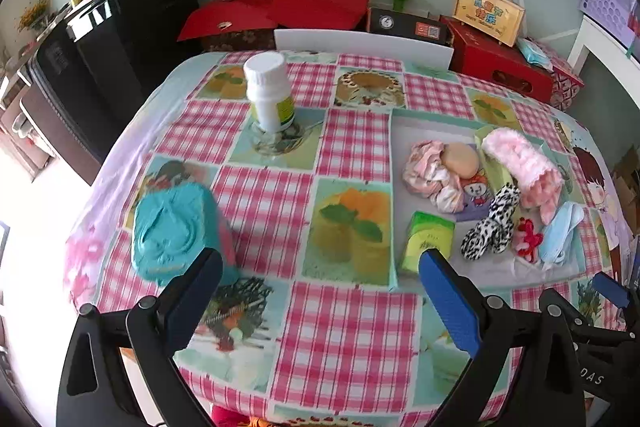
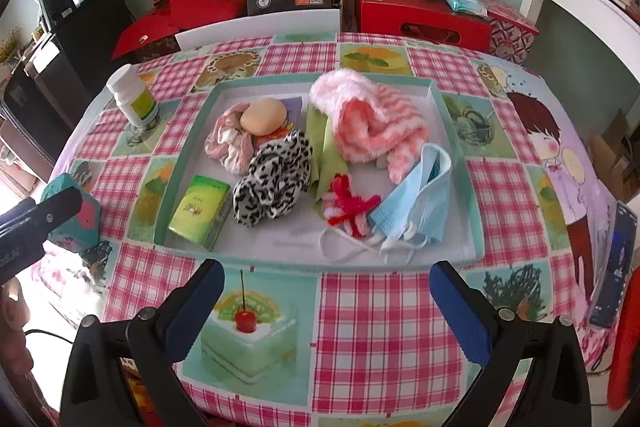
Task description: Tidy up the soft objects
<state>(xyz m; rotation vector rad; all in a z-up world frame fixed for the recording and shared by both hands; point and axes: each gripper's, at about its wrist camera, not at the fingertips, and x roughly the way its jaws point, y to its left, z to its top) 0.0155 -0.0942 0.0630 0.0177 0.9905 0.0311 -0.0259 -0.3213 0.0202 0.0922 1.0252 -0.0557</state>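
both hand-held grippers gaping, holding nothing | teal packet (image 1: 176, 227) left of tray (image 2: 456, 131) | looking squashy, light; pinching its middle

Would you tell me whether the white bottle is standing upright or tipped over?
Upright: the white bottle stands on its base, cap on top.

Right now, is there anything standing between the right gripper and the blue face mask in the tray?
Nothing visible blocks it. The right gripper is open above bare tablecloth, and only the tray's low front rim lies before the blue face mask. The mask's white ear loops trail toward that rim.
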